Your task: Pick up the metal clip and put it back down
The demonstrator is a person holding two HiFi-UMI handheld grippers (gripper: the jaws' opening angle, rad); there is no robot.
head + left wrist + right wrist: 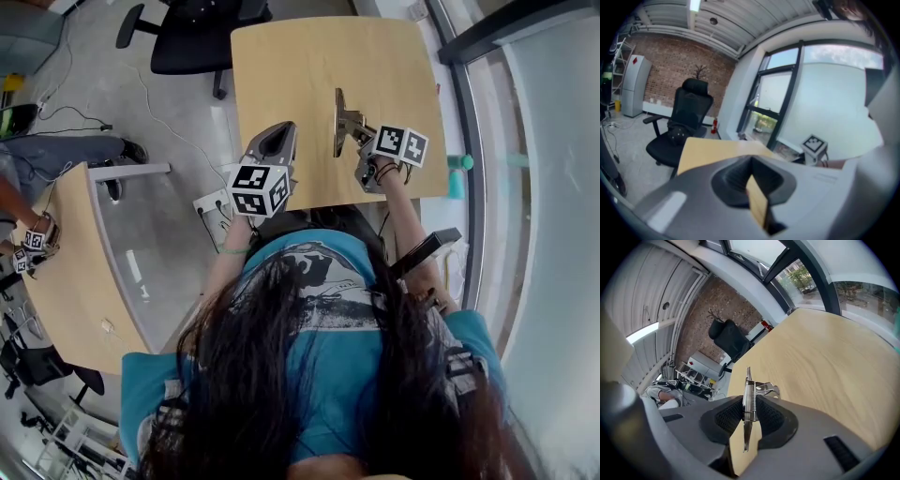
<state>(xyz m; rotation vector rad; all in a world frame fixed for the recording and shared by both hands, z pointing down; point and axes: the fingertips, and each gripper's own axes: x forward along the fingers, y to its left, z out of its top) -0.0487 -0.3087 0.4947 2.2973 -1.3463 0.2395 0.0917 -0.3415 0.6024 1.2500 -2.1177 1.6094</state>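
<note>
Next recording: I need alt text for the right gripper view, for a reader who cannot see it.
The right gripper grips a metal clip upright between its jaws, over a light wooden table. Past the table's far edge are a black office chair and a brick wall.

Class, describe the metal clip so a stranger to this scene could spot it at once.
Find the pale wooden table beside the window. Over it, the right gripper pinches the metal clip between its jaws. It is the only thin, shiny silver piece there, with a coiled spring, against grey plastic.
</note>
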